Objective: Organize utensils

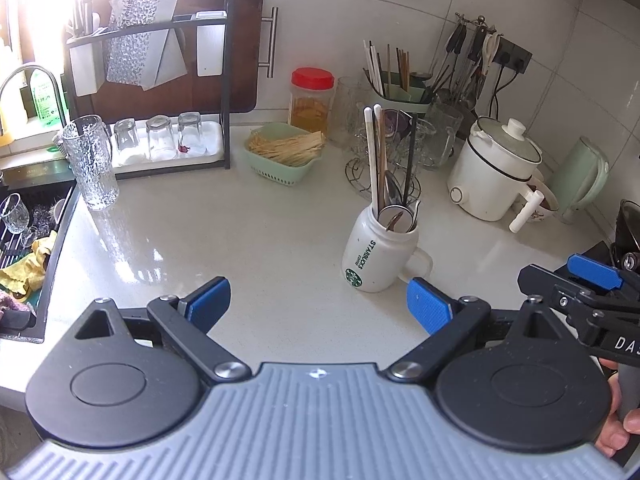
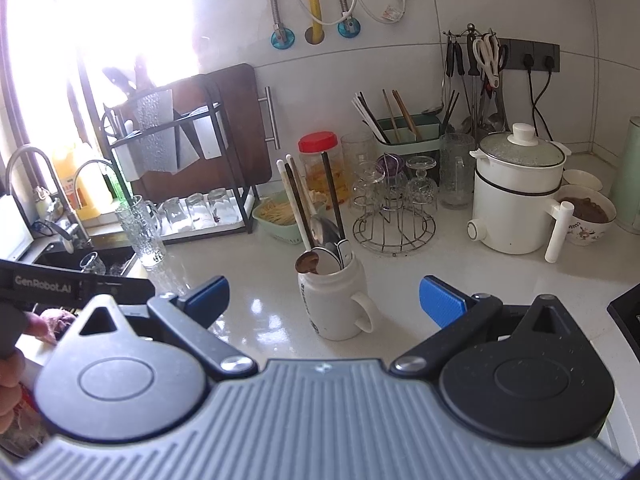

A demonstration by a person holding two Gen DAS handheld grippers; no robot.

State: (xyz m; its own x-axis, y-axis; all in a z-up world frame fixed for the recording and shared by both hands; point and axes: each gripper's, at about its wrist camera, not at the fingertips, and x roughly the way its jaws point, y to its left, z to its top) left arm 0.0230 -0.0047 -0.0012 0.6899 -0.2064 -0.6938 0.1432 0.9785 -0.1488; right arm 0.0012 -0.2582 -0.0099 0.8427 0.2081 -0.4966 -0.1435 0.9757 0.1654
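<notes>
A white Starbucks mug (image 1: 374, 254) stands on the white counter, holding chopsticks (image 1: 374, 160) and spoons (image 1: 394, 216). It also shows in the right wrist view (image 2: 334, 304), with chopsticks (image 2: 296, 204) and spoons (image 2: 324, 236) sticking up. A green utensil holder (image 1: 400, 94) with more chopsticks stands at the back wall, also seen in the right wrist view (image 2: 408, 136). My left gripper (image 1: 318, 306) is open and empty, just short of the mug. My right gripper (image 2: 324, 300) is open and empty, with the mug between and beyond its fingers.
A tall glass (image 1: 92, 164) stands by the sink (image 1: 28, 232). A glass rack (image 1: 160, 140), green basket (image 1: 284, 152), red-lid jar (image 1: 312, 100), wire rack of glasses (image 2: 394, 216), white cooker (image 2: 516, 196) and bowls (image 2: 588, 212) line the back.
</notes>
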